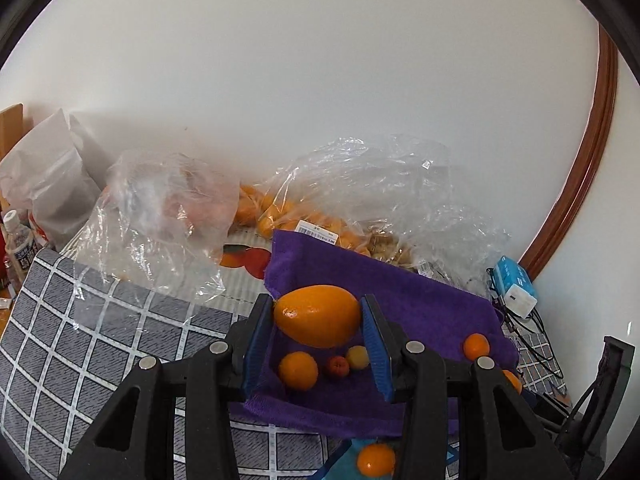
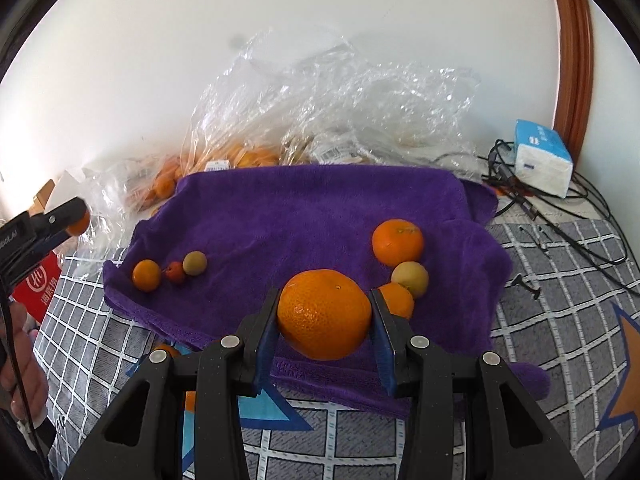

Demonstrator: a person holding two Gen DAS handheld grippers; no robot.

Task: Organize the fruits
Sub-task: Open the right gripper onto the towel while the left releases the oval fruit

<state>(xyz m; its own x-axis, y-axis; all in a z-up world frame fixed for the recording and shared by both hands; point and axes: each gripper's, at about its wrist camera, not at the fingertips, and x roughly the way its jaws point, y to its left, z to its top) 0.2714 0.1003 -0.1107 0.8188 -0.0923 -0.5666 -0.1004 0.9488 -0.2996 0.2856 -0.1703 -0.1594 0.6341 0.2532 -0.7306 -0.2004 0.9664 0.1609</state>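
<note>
Left tool (image 1: 318,328) grips an oval orange fruit (image 1: 318,316), long axis crosswise, above the purple towel's (image 2: 304,208) left trio; right tool (image 2: 324,320) clasps a mandarin (image 2: 324,314) beside the right cluster

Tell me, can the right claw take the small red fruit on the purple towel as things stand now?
Probably not yet. The right claw is shut on a large orange, so it has no free grip. The small red fruit lies uncovered on the purple towel, touching two neighbours; the path itself looks free.
</note>
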